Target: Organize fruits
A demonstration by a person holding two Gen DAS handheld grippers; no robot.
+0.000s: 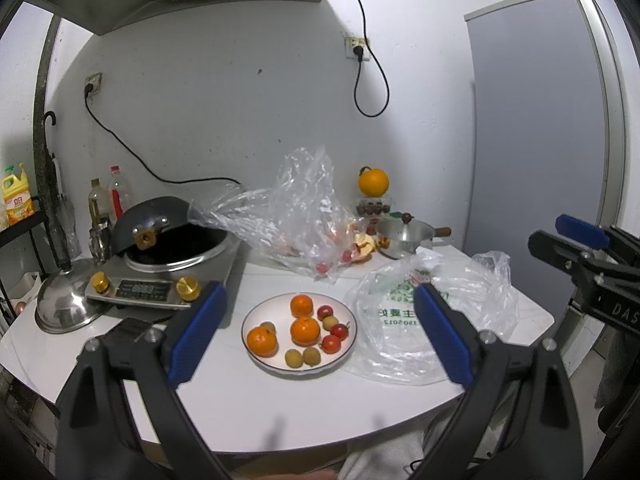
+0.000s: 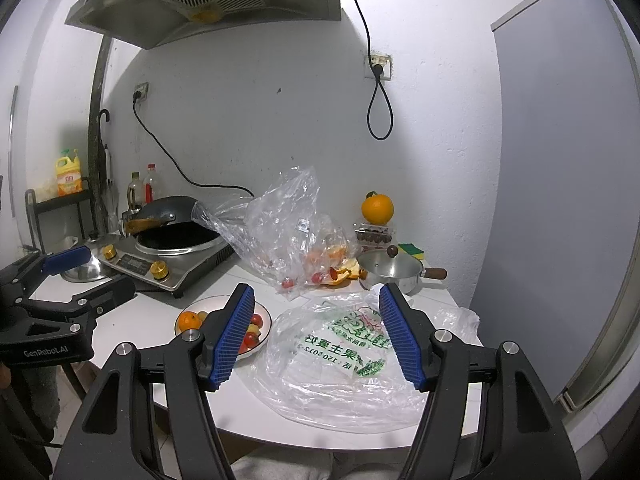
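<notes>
A white plate (image 1: 256, 360) on the white table holds three oranges (image 1: 305, 330), several cherry tomatoes (image 1: 331, 343) and small yellow-green fruits (image 1: 311, 356). The plate also shows in the right wrist view (image 2: 262, 312), partly hidden by a finger. My left gripper (image 1: 318, 336) is open and empty, held above the plate. My right gripper (image 2: 316, 336) is open and empty above a flat printed plastic bag (image 2: 344, 360), which also lies right of the plate in the left wrist view (image 1: 424, 320). A crumpled clear bag (image 1: 296, 220) behind the plate holds loose tomatoes and peel.
An induction cooker (image 1: 160, 280) with a wok stands at the back left, a steel lid (image 1: 64, 304) beside it. A small steel pot (image 1: 404, 236) and a large orange on a box (image 1: 373, 183) stand at the back right. Bottles line the left wall.
</notes>
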